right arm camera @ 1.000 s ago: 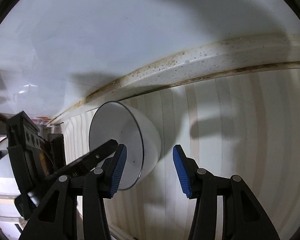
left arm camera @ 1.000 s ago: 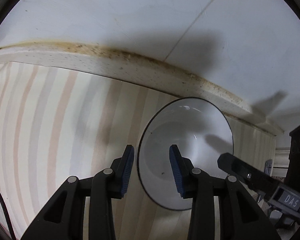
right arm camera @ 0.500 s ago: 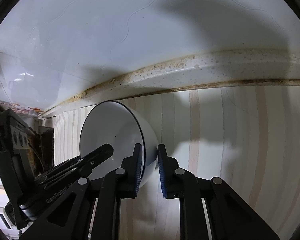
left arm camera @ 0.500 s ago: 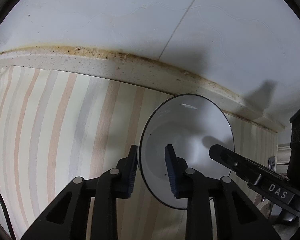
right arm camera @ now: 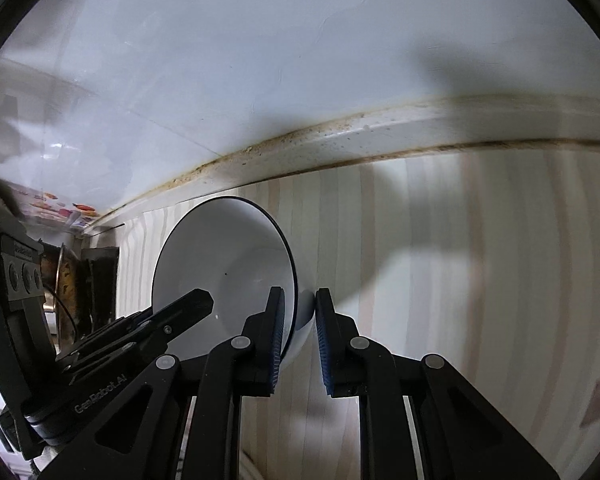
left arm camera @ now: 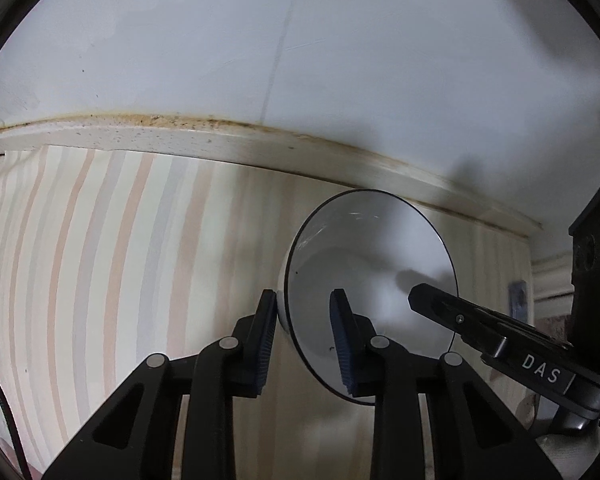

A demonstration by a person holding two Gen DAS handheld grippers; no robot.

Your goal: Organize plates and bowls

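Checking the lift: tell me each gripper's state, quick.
Left gripper: shut on the white dark-rimmed bowl.
Right gripper: shut on the same bowl's opposite rim.

Count: 1 white bowl (left arm camera: 370, 276) with a dark rim, the only dish in either wrist view. 2 hand-held grippers: left hand-held gripper (left arm camera: 306, 312) and right hand-held gripper (right arm camera: 298, 312), each with 2 blue-padded fingers, so 4 pads total. 1 striped counter (left arm camera: 100, 260), 1 speckled backsplash strip (left arm camera: 180, 140) along its back edge, 1 white wall (left arm camera: 300, 40). Clutter at the far left of the right wrist view: too blurred to count.
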